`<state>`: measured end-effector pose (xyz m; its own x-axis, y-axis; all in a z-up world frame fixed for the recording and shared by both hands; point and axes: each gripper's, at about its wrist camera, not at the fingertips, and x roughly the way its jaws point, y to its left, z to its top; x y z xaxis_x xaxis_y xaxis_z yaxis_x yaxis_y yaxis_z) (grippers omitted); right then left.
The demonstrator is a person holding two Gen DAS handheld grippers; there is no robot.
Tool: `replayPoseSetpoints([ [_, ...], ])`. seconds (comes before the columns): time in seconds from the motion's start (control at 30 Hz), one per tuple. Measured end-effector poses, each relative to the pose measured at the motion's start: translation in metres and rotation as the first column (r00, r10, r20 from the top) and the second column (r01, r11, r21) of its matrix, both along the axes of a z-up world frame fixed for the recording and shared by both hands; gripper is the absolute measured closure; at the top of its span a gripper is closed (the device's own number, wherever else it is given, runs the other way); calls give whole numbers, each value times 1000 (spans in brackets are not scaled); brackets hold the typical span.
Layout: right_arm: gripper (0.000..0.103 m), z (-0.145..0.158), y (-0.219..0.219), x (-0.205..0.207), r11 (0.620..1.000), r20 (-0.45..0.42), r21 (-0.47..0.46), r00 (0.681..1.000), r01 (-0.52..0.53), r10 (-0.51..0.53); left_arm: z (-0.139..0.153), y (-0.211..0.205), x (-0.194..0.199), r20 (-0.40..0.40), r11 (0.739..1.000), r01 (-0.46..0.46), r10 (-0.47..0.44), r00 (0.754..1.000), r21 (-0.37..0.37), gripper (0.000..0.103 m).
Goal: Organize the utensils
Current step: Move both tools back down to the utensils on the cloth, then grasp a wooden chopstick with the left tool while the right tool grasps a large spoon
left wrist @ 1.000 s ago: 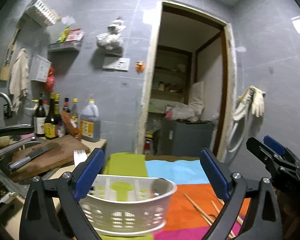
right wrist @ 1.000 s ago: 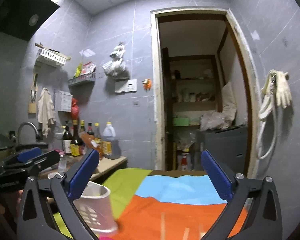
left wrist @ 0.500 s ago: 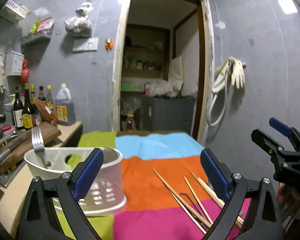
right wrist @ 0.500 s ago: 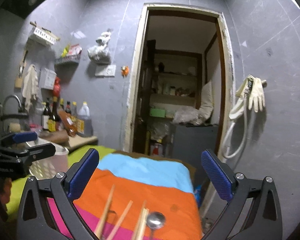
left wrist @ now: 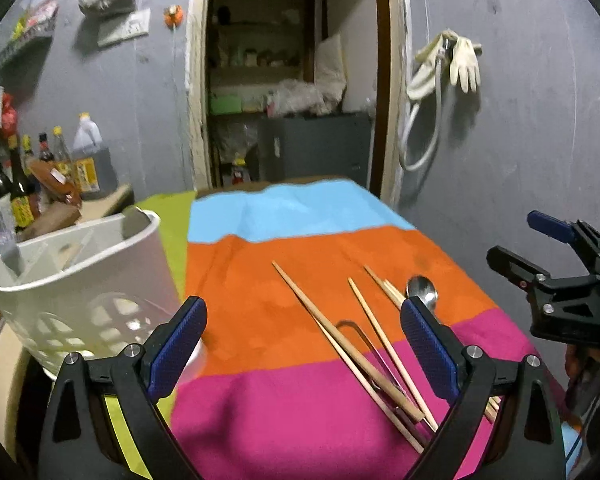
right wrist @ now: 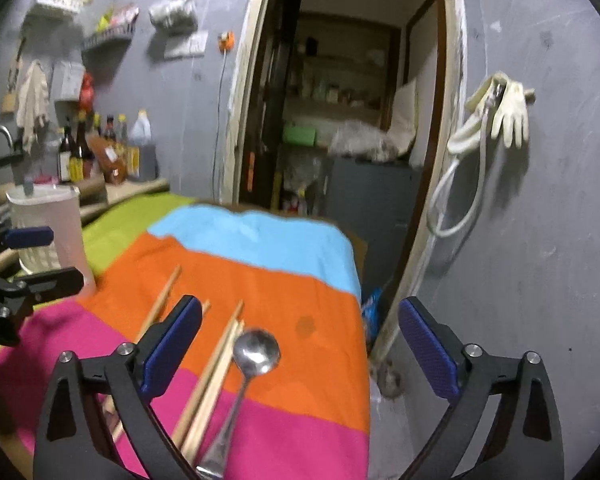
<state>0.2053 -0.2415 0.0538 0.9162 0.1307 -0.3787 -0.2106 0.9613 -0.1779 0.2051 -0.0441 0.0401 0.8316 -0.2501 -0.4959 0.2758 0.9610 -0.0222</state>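
Several wooden chopsticks (left wrist: 352, 344) and a metal spoon (left wrist: 421, 291) lie on a striped cloth (left wrist: 284, 256) of blue, orange and pink. A white utensil basket (left wrist: 80, 280) stands at the cloth's left edge. My left gripper (left wrist: 302, 344) is open and empty, above the cloth between the basket and the chopsticks. My right gripper (right wrist: 300, 344) is open and empty, just above the spoon (right wrist: 256, 354) and chopsticks (right wrist: 216, 372). The basket (right wrist: 48, 220) shows far left in the right wrist view. A thin wire utensil (left wrist: 364, 344) lies under the chopsticks.
A counter with bottles (left wrist: 24, 184) and a cutting board lies left of the basket. An open doorway (left wrist: 296, 80) is behind the table. Gloves and a hose (left wrist: 448, 64) hang on the right wall. The cloth's right edge (right wrist: 364, 320) drops off beside the wall.
Both grippers have swung right and tilted down, from the basket toward the chopsticks and spoon. The basket has moved to the left of both views. Both stay open.
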Motion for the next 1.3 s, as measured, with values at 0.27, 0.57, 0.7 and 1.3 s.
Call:
replayPoseSetpoints([
  [0.27, 31, -27, -7, 25, 999, -199, -33, 980, -6, -1, -18, -6, 30, -147, 999, 42, -46, 988, -27, 32],
  [0.57, 49, -45, -8, 39, 998, -338, -31, 940, -60, 46, -39, -8, 79, -338, 997, 13, -38, 940, -76, 67],
  [0.7, 51, -52, -3, 44, 994, -389, -45, 918, -100, 75, -43, -6, 95, -383, 996, -8, -29, 923, -94, 74],
  [1.3, 58, -64, 12, 83, 990, -484, -5, 866, -144, 123, -48, -3, 98, -443, 993, -28, -26, 896, -115, 97],
])
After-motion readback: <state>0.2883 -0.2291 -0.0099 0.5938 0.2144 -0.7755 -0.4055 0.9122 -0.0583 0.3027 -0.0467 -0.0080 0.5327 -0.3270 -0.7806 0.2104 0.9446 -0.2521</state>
